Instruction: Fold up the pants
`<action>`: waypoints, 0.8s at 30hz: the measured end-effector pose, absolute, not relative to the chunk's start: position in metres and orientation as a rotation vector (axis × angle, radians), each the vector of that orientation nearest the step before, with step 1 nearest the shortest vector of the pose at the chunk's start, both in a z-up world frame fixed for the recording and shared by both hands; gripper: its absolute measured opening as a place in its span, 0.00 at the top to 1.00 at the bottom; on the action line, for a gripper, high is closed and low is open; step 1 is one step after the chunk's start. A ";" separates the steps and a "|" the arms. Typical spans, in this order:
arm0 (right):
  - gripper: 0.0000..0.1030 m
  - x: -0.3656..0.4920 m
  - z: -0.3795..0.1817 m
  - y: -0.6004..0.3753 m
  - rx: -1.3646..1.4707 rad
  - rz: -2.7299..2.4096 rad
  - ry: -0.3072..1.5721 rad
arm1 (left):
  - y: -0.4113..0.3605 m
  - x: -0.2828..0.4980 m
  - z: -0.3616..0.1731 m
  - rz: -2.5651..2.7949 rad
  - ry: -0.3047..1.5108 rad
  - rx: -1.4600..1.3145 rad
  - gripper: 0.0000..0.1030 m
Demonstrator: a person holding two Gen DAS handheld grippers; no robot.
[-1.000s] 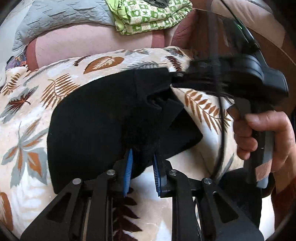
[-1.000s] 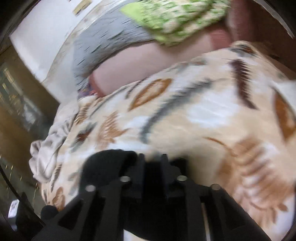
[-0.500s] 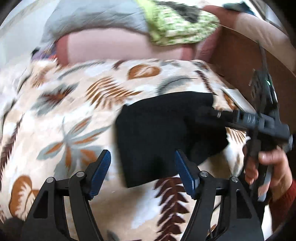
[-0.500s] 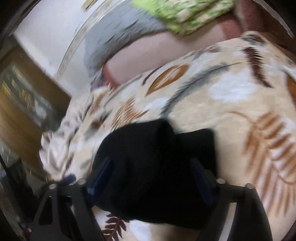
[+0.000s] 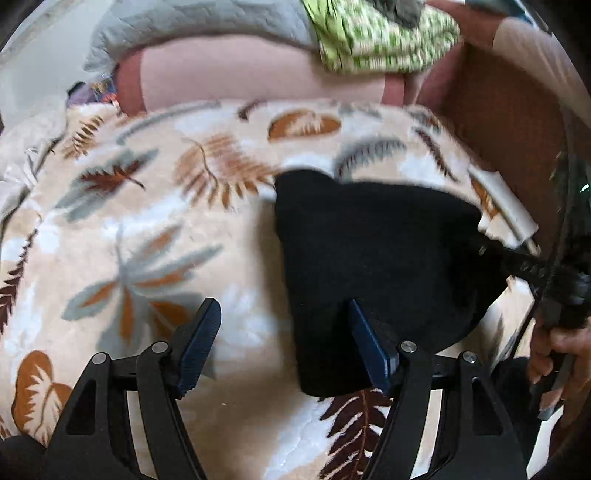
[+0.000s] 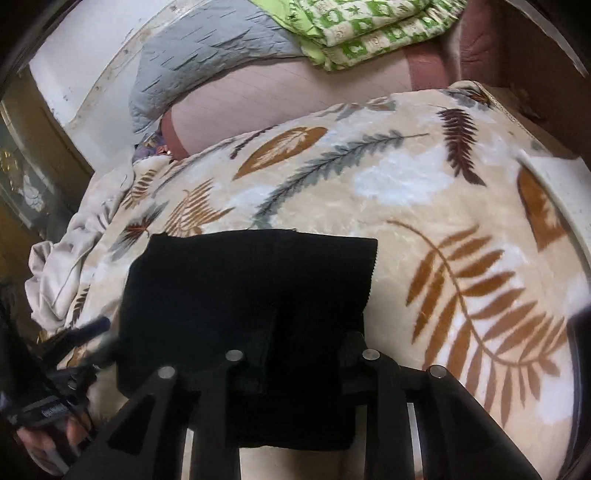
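Released by the left tool point(image 5: 284, 343), whose blue pads now gape, the folded black fabric pants point(image 5: 380, 266) lie flat on the leaf-print blanket point(image 5: 147, 221). Right tool point(image 6: 295, 347) has just narrowed; its grip is hidden. Press creases square before withdrawing.

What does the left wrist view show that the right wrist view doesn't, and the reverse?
Left wrist only: the left tool open, blue pads bare, and a hand gripping the right tool's handle. Right wrist only: a crumpled pale sheet and a white wall. Both: the folded black pants on the leaf-print blanket, the green patterned bedding and grey quilt.
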State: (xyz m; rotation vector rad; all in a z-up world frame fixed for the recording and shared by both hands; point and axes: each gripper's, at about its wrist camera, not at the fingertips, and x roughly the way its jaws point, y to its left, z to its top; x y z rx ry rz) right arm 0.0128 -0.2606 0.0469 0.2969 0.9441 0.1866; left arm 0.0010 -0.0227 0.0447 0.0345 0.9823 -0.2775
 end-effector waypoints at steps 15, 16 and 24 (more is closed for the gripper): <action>0.67 -0.010 0.076 -0.216 0.105 0.293 0.905 | -0.042 0.048 0.052 -0.239 0.941 0.084 0.31; 0.67 -0.014 0.069 -0.215 0.070 0.275 0.926 | -0.043 0.051 0.048 -0.238 0.949 0.083 0.31; 0.67 -0.028 0.052 -0.237 0.149 0.269 0.930 | -0.053 0.056 0.041 -0.234 0.943 0.085 0.23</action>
